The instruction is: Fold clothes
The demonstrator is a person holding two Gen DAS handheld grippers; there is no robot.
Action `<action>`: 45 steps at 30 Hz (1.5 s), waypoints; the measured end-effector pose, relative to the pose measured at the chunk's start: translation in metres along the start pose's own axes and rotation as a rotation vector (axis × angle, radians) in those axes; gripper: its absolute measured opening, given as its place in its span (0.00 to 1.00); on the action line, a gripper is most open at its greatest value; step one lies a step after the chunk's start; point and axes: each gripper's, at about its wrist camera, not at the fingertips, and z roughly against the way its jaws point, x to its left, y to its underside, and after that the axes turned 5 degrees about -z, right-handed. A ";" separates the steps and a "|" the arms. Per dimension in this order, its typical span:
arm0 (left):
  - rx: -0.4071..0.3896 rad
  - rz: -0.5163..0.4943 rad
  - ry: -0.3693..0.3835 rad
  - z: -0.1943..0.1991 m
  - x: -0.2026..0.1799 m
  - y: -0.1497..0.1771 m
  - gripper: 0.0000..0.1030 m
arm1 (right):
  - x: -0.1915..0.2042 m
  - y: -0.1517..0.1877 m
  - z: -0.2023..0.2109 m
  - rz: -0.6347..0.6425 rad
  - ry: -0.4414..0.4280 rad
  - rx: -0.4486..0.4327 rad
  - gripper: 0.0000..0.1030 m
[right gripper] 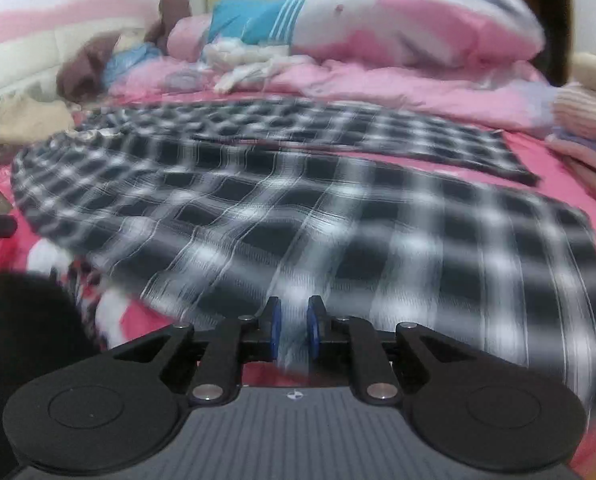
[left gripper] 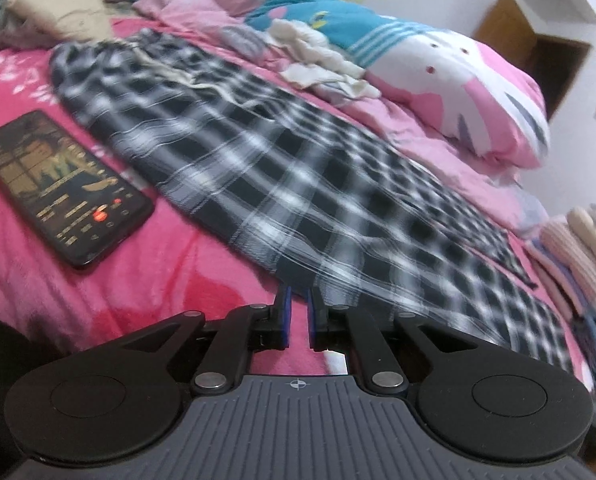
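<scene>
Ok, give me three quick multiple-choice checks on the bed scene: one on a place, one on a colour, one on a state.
1. In the left wrist view, where does the phone lie relative to the checked garment?
A. on top of it
B. left of it, on the pink bedspread
C. tucked under it

2. What colours is the checked garment?
A. black and white
B. red and green
C. plain blue

3. The phone's screen is:
A. dark
B. lit
C. face down

Answers:
1 B: the phone lies on bare bedspread, clear of the cloth's left edge.
2 A: dark squares crossed by white bands.
3 B: the screen faces up and shows a picture and a red dot.
</scene>
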 end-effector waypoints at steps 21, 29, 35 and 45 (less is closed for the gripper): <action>0.039 -0.235 0.006 -0.067 -0.036 -0.041 0.07 | 0.026 -0.011 -0.012 -0.017 -0.210 -0.040 0.30; 0.090 -0.237 0.028 -0.076 -0.037 -0.023 0.08 | -0.040 -0.032 0.036 -0.117 -0.051 -0.180 0.34; 0.053 -0.208 0.031 -0.068 -0.033 -0.031 0.08 | -0.070 -0.016 0.007 -0.207 0.107 -0.146 0.36; 0.022 -0.194 0.120 -0.087 -0.016 -0.029 0.16 | 0.001 -0.087 0.016 0.047 -0.144 -0.044 0.51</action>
